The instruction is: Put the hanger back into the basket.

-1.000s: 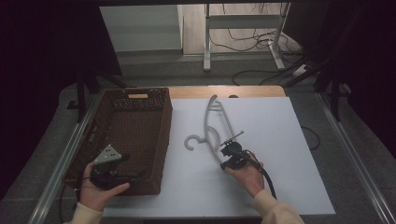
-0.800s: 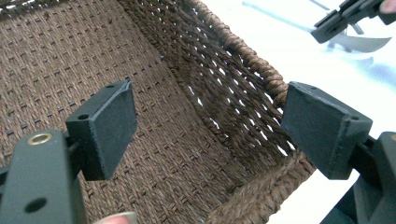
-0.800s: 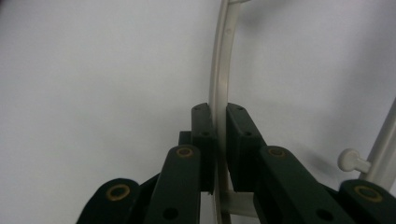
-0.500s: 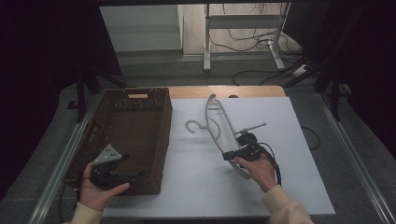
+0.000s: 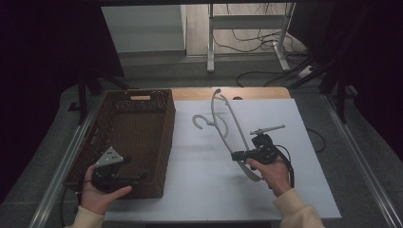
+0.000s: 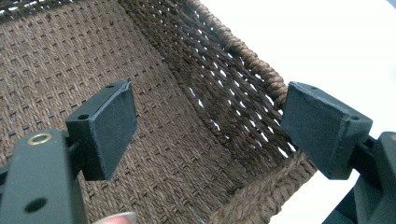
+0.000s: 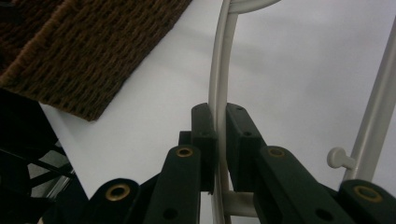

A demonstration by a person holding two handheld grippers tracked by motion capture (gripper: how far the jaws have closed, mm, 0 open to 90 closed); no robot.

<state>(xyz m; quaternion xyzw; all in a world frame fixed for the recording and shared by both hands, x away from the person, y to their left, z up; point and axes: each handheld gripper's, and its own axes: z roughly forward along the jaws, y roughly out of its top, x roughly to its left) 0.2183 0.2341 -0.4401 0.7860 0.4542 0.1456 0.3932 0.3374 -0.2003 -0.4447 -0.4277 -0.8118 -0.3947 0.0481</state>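
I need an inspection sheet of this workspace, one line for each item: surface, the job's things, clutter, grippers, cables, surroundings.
Surface: white table top, with a wooden strip at its far edge.
Job's things: brown woven basket on the left side, nothing seen inside it; pale clothes hanger, its hook toward the basket.
Clutter: nothing seen.
Grippers: left gripper open over the basket's near right corner; right gripper shut on the hanger's thin bar.
Cables: one trails from the right gripper by the hand; loose cables on the floor behind the table.
Surroundings: metal frame legs beyond the table, dark sides.
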